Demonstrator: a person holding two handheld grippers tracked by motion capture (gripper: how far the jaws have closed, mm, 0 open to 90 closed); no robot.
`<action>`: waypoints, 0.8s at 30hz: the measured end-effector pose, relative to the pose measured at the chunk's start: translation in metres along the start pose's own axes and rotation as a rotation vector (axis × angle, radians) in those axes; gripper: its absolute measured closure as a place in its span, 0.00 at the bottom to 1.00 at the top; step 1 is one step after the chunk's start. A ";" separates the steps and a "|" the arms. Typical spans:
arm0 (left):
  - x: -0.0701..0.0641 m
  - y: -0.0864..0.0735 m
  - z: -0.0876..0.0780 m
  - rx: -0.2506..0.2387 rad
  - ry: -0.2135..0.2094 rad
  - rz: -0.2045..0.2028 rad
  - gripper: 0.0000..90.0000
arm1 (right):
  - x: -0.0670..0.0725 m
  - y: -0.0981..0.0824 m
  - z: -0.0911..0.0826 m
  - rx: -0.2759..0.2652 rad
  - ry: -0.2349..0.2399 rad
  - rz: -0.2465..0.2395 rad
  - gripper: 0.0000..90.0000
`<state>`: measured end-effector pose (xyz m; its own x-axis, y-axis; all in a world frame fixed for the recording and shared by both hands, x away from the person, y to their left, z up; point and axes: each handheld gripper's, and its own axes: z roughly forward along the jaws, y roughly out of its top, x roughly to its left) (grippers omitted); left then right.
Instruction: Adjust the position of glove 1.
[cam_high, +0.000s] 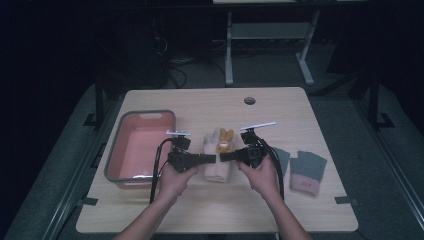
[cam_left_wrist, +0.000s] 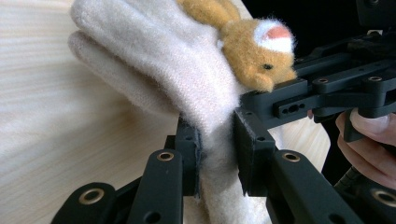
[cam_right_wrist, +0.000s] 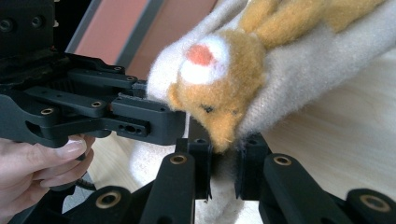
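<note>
A cream woollen glove (cam_high: 218, 159) with an orange plush bunny (cam_high: 224, 140) sewn on it lies at the middle of the wooden table (cam_high: 215, 107). My left gripper (cam_high: 212, 158) comes in from the glove's left and is shut on the cream glove (cam_left_wrist: 196, 88) with fabric pinched between its pads (cam_left_wrist: 192, 154). My right gripper (cam_high: 223, 157) comes in from the right and is shut on the same cream glove (cam_right_wrist: 303, 70), just under the bunny's head (cam_right_wrist: 219, 79). The two grippers' tips nearly meet over the glove. The glove hangs partly raised off the tabletop.
A pink tub with a grey rim (cam_high: 141, 145) stands at the table's left, close to my left hand. Two grey gloves with pink cuffs (cam_high: 307, 172) lie at the right. A round cable hole (cam_high: 249, 100) sits near the far edge.
</note>
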<state>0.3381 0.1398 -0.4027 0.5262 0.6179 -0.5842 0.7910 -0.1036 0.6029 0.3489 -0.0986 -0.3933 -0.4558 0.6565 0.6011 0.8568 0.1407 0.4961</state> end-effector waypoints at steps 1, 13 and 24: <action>0.000 0.001 -0.002 -0.002 -0.001 0.002 0.81 | 0.000 0.000 0.000 0.000 0.000 0.000 0.88; -0.004 0.016 -0.021 -0.031 -0.012 0.010 0.81 | 0.017 0.018 -0.007 -0.012 0.013 -0.025 0.88; -0.003 0.028 -0.039 -0.059 -0.013 0.013 0.81 | 0.035 0.037 -0.009 -0.012 0.008 -0.057 0.88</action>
<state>0.3464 0.1654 -0.3623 0.5410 0.6064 -0.5828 0.7643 -0.0653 0.6416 0.3621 -0.0771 -0.3481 -0.5060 0.6416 0.5765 0.8262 0.1686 0.5375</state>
